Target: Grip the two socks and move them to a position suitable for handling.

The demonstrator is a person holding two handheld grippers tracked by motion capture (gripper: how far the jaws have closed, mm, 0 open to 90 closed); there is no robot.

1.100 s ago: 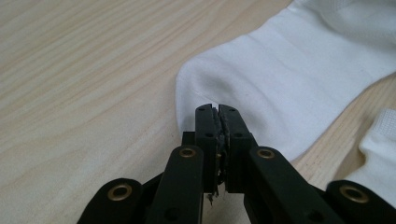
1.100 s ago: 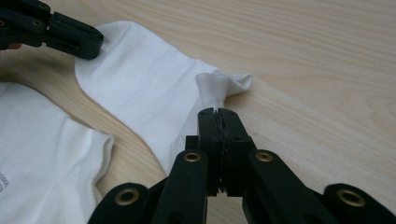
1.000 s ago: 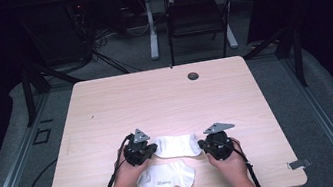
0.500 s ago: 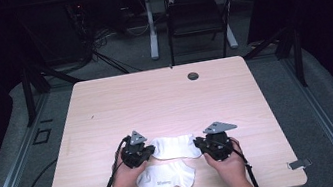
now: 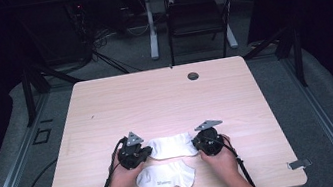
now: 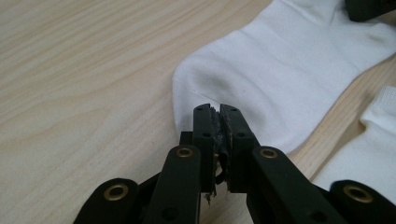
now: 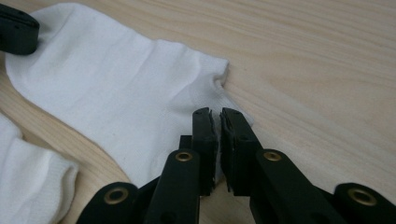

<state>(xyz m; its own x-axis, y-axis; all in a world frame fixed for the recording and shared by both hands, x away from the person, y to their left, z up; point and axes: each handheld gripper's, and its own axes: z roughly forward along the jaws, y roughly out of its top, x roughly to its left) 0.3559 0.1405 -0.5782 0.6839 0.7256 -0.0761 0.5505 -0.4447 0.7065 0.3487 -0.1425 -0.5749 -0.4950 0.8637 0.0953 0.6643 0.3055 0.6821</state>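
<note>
The thin, soft white sock (image 5: 173,146) lies flat in the lower middle of the high view, so the main risk is that the pads nip only air or a wisp of hem and the limp knit slips free. The left gripper (image 5: 144,152) is pressed together at the rounded toe; I cannot tell whether cloth is caught. The right gripper (image 5: 196,143) has just been closing at the ribbed cuff, leaving a slit with no fabric visibly in it.

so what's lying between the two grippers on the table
In the high view the far white sock spans the stretch from the left gripper to the right gripper, one at each end. The near sock lies just below it, closer to the person.
</note>
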